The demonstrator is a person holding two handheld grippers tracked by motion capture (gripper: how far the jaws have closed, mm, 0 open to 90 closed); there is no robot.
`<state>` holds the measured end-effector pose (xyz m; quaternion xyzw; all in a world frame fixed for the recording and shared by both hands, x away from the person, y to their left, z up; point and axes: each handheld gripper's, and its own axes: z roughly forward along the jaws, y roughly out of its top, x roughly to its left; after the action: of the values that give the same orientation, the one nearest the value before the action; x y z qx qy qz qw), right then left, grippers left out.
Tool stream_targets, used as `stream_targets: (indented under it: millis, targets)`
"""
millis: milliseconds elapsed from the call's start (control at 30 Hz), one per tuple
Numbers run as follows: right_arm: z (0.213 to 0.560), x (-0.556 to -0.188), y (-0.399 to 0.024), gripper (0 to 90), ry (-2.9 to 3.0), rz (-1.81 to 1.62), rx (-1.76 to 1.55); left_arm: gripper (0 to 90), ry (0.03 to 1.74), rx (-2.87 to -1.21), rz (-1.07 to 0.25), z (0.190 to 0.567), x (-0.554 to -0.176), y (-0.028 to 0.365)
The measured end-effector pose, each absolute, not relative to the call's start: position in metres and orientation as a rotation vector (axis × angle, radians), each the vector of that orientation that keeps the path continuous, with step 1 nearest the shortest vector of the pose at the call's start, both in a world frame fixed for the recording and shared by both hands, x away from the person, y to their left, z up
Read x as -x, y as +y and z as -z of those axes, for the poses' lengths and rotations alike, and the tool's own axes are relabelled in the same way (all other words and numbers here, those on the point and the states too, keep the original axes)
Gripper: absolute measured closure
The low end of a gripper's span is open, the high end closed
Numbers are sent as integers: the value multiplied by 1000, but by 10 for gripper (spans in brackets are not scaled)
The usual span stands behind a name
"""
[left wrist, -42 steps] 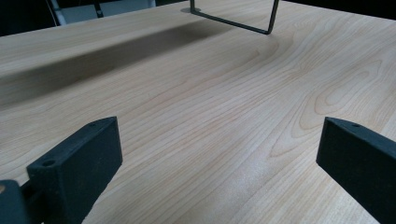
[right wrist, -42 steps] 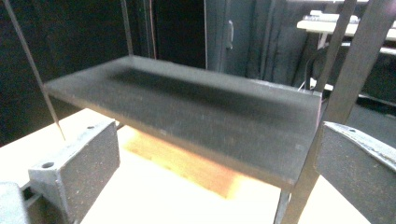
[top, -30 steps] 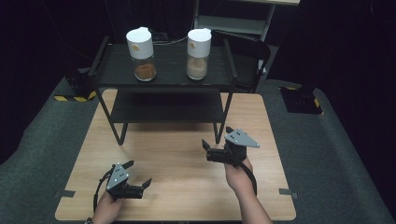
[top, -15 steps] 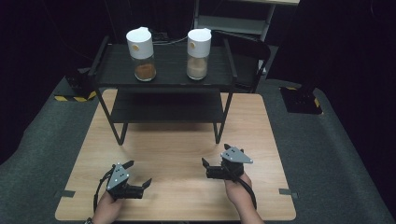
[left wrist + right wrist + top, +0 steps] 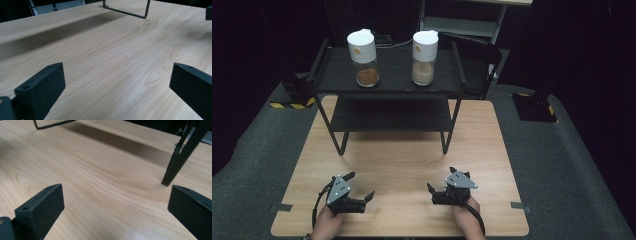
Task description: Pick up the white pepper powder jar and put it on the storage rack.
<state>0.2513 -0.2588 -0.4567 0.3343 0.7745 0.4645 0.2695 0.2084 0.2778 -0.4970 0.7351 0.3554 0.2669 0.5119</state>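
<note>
Right gripper (image 5: 440, 186) dropped back to near edge | left gripper (image 5: 360, 185) seemingly unmoved | both fingers spread, empty | table (image 5: 412, 165) between bare

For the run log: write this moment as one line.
left gripper: open, empty, near table | right gripper: open, empty, near table | two jars: upright on rack top
</note>
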Motion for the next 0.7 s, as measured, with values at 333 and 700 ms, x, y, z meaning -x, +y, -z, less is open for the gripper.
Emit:
stream_targets:
  millis: [333,700]
  targets:
    - [470,-238,-265,0,2040,-1230,-949,5,856,-1769,-646,497,-208,277]
    - [473,-231,-270,0,2034,-1233,-970,5,847,-1760,-653,499,-206,278]
